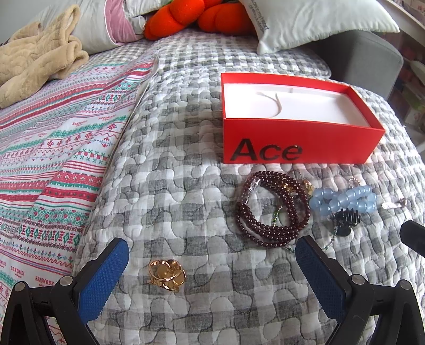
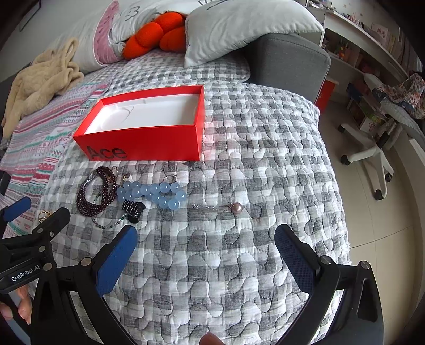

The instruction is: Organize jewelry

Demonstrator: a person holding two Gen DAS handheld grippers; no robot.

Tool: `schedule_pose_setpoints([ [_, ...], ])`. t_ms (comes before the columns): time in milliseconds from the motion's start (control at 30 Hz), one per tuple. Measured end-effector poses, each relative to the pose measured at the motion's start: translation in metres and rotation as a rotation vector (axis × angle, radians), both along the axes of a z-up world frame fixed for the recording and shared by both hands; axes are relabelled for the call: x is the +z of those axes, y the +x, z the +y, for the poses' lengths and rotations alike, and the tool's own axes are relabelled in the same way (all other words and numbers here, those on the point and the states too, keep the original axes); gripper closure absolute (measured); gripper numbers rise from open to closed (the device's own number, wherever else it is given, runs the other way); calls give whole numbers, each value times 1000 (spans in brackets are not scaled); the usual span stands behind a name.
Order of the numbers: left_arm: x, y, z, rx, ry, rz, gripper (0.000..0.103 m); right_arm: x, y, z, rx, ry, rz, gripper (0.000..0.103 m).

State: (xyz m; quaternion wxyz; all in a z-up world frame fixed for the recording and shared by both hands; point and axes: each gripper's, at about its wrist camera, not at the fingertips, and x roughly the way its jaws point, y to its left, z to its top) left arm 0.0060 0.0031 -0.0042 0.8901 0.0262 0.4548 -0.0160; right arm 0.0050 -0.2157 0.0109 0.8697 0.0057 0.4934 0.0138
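An open red "Ace" box [image 1: 302, 144] [image 2: 143, 144] with a white lining stands on the grey checked quilt. In front of it lie a dark red bead strand [image 1: 271, 209] [image 2: 95, 191], a pale blue bead bracelet [image 1: 342, 203] [image 2: 151, 193], a black hair claw [image 1: 346, 221] [image 2: 134, 208], a thin green chain [image 2: 109, 225] and a pearl pendant [image 2: 236, 207]. A gold ring [image 1: 166, 274] [image 2: 43, 215] lies between my left gripper's fingers. My left gripper [image 1: 212, 268] is open and empty above it. My right gripper [image 2: 205, 254] is open and empty, short of the pendant.
Pillows [image 2: 239, 29], an orange plush [image 1: 196, 16] and a beige blanket [image 1: 34, 63] lie at the bed's far end. A striped sheet [image 1: 53, 159] covers the left. A grey armrest [image 2: 289, 63], an office chair [image 2: 377, 143] and shelves stand to the right, past the bed edge.
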Motion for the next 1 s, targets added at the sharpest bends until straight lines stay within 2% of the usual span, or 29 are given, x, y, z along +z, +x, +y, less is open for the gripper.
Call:
schedule_pose_setpoints([
  [1000,9,1,1,2,-21,-7,0,1,3,0,-2,7,-4,0],
])
